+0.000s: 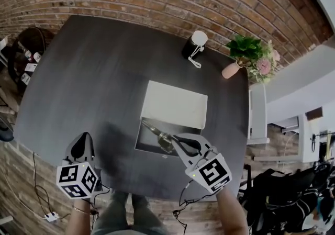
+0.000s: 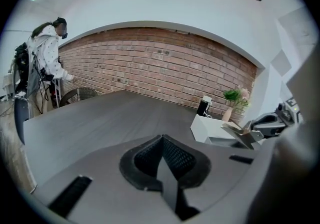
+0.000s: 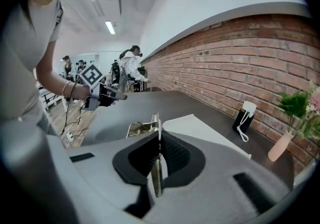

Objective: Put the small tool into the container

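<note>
Head view — right gripper [image 1: 176,142] clenched on small tool [image 1: 153,129] above container [image 1: 144,145], left gripper [image 1: 82,138] closed.

- Small tool [image 1: 156,132]: shiny flat metal, pinched edge-on in the right gripper [image 1: 177,144], tilted, tip out over the container's open tray.
- Container [image 1: 144,146]: shallow dark tray, white lid [image 1: 175,104] lying open behind it, near the table's [image 1: 78,82] front edge, right of centre.

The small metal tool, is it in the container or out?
Out: the right gripper is shut on the metal tool, holding it above the container.
</note>
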